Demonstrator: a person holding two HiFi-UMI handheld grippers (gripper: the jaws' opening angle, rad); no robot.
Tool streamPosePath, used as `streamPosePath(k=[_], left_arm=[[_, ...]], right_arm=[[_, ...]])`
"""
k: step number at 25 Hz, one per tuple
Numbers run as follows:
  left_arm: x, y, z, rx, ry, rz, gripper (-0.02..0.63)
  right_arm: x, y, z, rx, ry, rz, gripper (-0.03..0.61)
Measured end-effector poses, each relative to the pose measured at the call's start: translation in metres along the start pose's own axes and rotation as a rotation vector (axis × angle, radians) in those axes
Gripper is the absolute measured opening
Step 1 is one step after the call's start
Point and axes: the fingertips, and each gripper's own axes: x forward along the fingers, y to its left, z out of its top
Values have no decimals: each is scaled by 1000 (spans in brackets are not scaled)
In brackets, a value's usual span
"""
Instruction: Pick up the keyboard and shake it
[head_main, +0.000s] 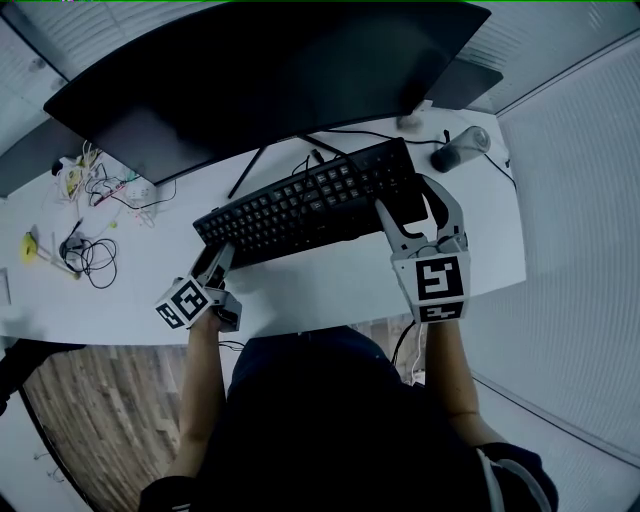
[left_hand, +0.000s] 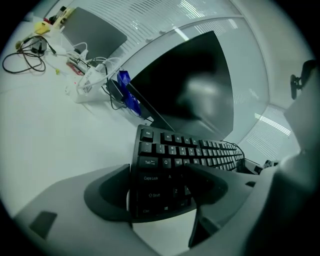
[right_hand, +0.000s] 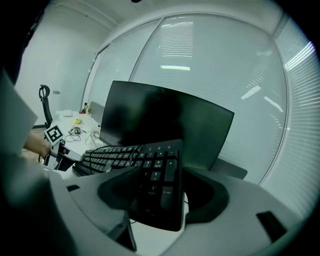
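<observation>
On the keyboard (left_hand: 175, 165), the left gripper view is showing legends that can be read: "Esc", "Tab", "Caps Lock" and "Shift" down its left column. The right gripper view is showing the other end of the keyboard (right_hand: 155, 170), where "Enter" is legible on the number pad; the smaller legends are staying too blurred to read. No brand name is showing on the monitor (head_main: 270, 70).

The left gripper (left_hand: 160, 192) is pinching the keyboard's left end, one jaw lying over the keys and the other against the outer edge. The right gripper (right_hand: 162, 192) is clamping the number-pad end in the same manner.

Only the head view is showing the whole keyboard (head_main: 310, 200), lying slanted across the white tabletop (head_main: 320, 290) in front of the monitor, with the left gripper (head_main: 222, 252) and right gripper (head_main: 405, 195) at its two ends. Whether it is clear of the tabletop is not certain. That view is also showing both bare forearms reaching forward, the right one stretching farther, and a coil of cable (head_main: 90, 255) well apart at the left. Only the right gripper view is catching an office chair (right_hand: 45, 100) in the background; only the left gripper view is showing a power strip (left_hand: 85, 82) close.
</observation>
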Motion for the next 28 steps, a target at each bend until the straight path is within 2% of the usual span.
streamPosePath(k=[2,4,7,12,16,20,24,26,28], left_arm=[[-4,-3,7,33,6,17,347],[-12,-7,20,100,12,59,347],[-23,-22,38,226,19,123,347],[-42,-64,66,484,21,232,347],[-56,-102,86,627,-18,265,347],[-61,-132,97,788,-37,294,347],[-57,-140,96,841,-34,300,347],[-52,-129,89,820,-13,303,347],[-44,-111,80,763,12,300,347]], right_arm=[[1,-1,-5,34,12,3,285],[5,-4,-17,101,27,12,285],[11,-8,-49,251,51,43,285],[21,-6,-105,535,50,125,285],[27,7,-138,740,41,200,285],[32,20,-159,883,32,254,285],[33,24,-171,934,40,270,285],[33,24,-177,919,59,261,285],[34,23,-182,883,90,245,285]])
